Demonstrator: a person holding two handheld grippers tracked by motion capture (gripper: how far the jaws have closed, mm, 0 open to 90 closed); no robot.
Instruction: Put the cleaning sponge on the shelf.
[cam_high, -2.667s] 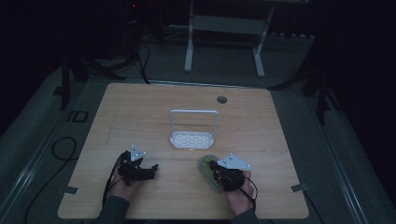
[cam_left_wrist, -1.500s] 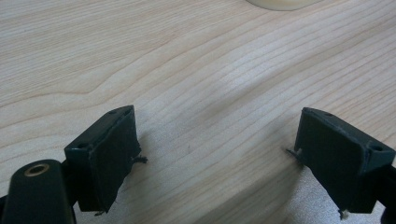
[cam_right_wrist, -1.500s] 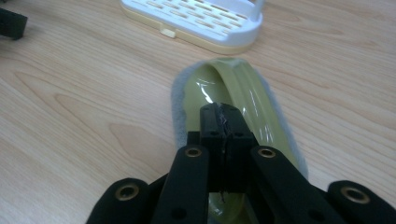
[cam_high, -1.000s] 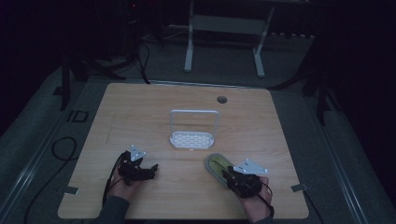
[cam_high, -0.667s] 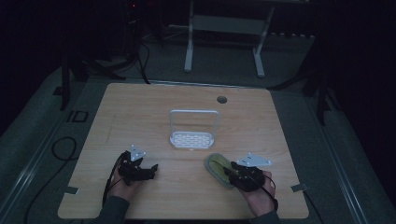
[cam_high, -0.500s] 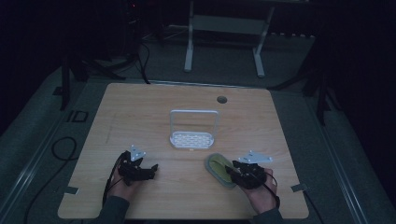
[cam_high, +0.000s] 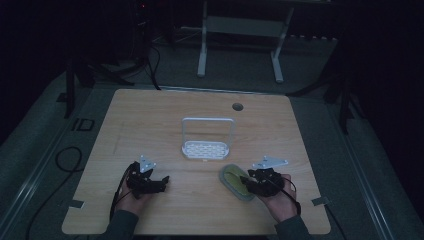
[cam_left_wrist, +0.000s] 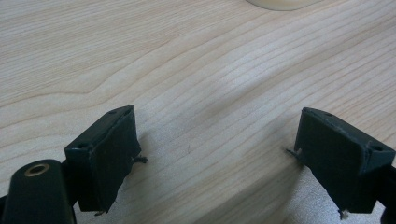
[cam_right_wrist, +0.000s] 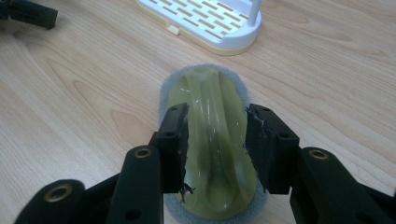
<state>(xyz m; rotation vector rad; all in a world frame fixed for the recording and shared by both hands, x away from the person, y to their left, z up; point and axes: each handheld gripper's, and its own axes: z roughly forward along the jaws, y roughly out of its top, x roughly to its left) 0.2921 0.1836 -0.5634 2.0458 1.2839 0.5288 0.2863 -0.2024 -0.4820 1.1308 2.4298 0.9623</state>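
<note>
Sponge scrubber (cam_right_wrist: 211, 154) with a yellow-green translucent plastic grip on a grey foam pad is seen lying flat on the wooden surface (cam_high: 150, 120), at the front right part of it. The right hand-held gripper (cam_right_wrist: 214, 148) is placed over its near half, and the two black jaws are set against the sides of the plastic grip, one at each side, so the scrubber is clasped between them. Just beyond the scrubber a white slotted rack (cam_right_wrist: 210, 21) with an upright wire handle is found, near the middle of the surface. The left hand-held gripper (cam_left_wrist: 215, 158) is kept well apart at the front left, its jaws spread wide over bare wood with nothing held between them.
</note>
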